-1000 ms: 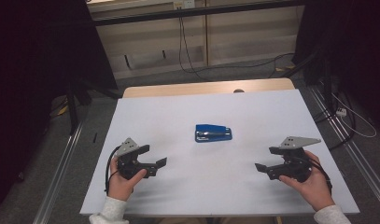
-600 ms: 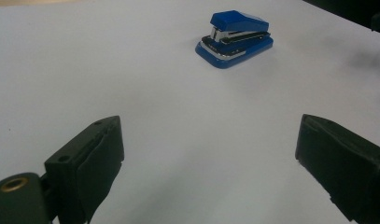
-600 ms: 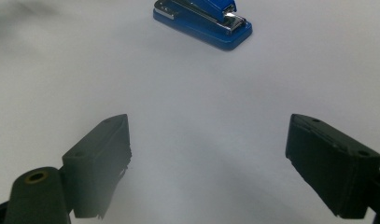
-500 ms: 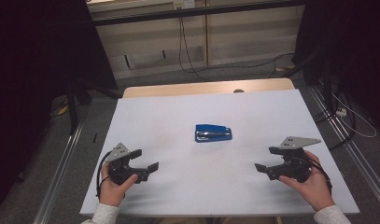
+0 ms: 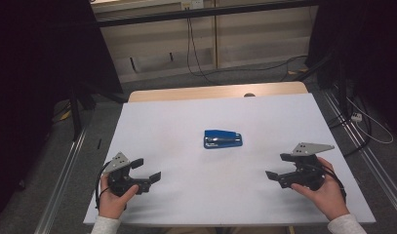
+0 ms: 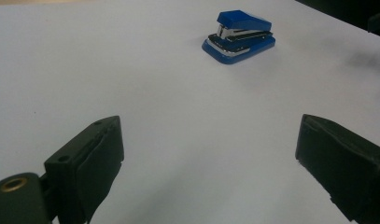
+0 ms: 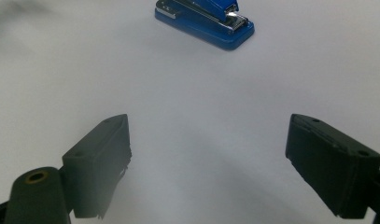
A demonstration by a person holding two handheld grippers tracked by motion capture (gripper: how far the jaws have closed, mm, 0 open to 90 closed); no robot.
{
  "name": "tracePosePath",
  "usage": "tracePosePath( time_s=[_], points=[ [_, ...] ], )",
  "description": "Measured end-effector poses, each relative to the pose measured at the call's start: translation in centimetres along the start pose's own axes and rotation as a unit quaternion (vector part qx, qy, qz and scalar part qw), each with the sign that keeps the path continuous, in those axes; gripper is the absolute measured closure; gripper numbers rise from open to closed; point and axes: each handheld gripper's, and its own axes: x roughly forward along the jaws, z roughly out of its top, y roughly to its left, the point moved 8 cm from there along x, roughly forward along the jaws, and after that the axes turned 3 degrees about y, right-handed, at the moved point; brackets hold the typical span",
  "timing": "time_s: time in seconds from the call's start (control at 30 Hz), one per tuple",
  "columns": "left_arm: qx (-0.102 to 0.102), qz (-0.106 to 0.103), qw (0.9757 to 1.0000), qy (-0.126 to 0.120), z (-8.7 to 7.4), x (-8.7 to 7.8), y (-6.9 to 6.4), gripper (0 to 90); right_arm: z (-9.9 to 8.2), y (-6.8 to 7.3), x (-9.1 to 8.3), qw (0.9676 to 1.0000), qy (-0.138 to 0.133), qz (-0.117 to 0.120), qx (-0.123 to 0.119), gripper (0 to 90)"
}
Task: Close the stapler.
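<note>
Along the right gripper view's top edge, the stapler [image 7: 204,22] is cropped.

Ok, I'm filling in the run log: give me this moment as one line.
left tongs: open, empty | right tongs: open, empty | blue stapler: mid-table, untouched | white table

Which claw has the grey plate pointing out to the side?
The right claw: its grey plate juts toward the table's right edge. The left claw carries a smaller-looking plate tilted over the hand. Both stand open, clear of the blue stapler.
</note>
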Motion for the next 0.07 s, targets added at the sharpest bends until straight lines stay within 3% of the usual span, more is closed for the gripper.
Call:
tracePosePath(
  time_s=[0.07],
  points=[
    [0.001, 0.000, 1.0000, 0.001, -0.01, 0.03, 0.00, 7.9, -0.03, 0.04, 0.06, 1.0000, 0.002, 0.001, -0.001, 13.6]
  ],
)
